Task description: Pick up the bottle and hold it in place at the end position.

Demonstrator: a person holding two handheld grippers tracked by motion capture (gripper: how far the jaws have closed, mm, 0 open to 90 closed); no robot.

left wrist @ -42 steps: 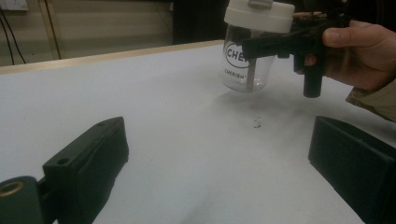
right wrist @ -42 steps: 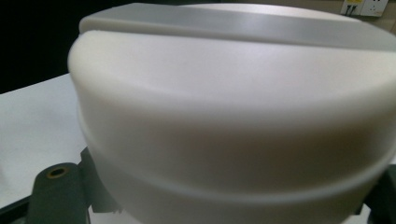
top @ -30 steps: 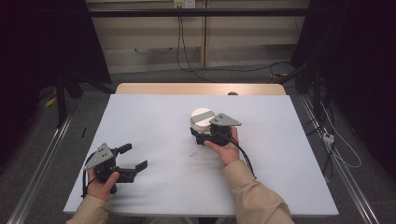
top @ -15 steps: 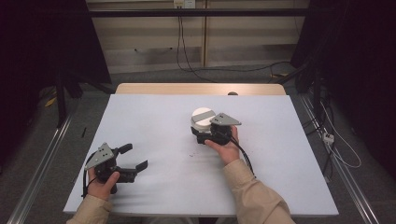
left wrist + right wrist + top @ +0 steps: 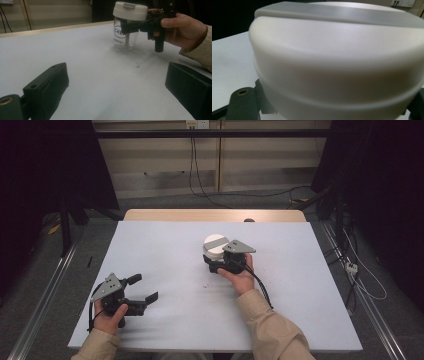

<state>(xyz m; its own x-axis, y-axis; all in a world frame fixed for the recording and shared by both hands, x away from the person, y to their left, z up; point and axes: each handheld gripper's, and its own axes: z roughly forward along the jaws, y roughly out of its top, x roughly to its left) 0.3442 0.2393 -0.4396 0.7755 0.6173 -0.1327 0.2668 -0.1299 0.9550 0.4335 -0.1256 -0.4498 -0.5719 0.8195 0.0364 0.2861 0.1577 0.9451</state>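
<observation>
A clear jar (image 5: pixel 215 243) with a white lid and a black logo stands upright just right of the middle of the white table (image 5: pixel 160 245). My right gripper (image 5: pixel 214 259) reaches it from the near side, jaws on either side of the body just under the lid, shut on it. The left gripper view has the jar (image 5: pixel 126 37) at the far side, with one right fingertip (image 5: pixel 130 25) across its front. Close up in the right gripper view, the lid (image 5: pixel 337 57) sits between that gripper's jaws. My left gripper (image 5: pixel 145 287) rests open near the front left corner, nothing between its jaws (image 5: pixel 117 82).
A small dark speck (image 5: pixel 205 285) lies on the table just in front of the jar. The wooden far edge (image 5: pixel 215 215) borders the white surface. Cables (image 5: pixel 360 280) trail on the floor to the right, and metal rails run along both sides.
</observation>
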